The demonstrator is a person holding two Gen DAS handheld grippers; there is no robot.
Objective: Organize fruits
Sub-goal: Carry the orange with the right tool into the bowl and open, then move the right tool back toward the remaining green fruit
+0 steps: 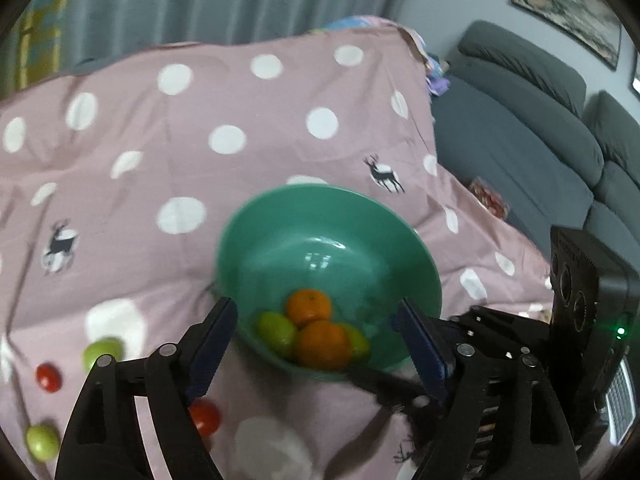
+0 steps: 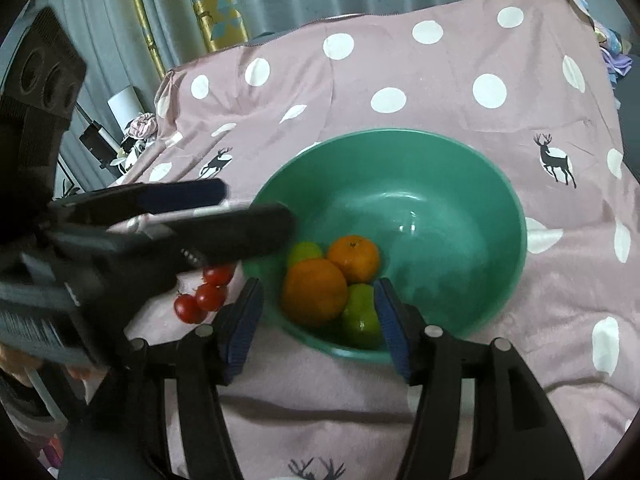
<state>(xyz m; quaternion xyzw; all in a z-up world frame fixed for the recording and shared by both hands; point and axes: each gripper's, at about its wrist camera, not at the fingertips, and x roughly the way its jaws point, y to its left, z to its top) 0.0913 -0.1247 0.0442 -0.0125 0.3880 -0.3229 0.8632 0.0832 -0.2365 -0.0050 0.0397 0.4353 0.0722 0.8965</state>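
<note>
Both my grippers are spread wide with nothing in them, left gripper [image 1: 316, 344] and right gripper [image 2: 318, 320] hovering at the near rim of the green bowl [image 2: 500, 184]. It's got two oranges [image 2: 314, 296] and some green fruit inside. Tomatoes [image 2: 208, 296] sit loose on the tablecloth [image 2: 400, 60] just left of the bowl. I'd guess they're soft and roll easily, so pinch gently across the middle.

In my right wrist view, the left gripper [image 2: 256, 204] blocks the frame's left side, over the tomatoes [image 2: 204, 292]. The green bowl [image 2: 460, 216] interior at centre right is unobstructed.
</note>
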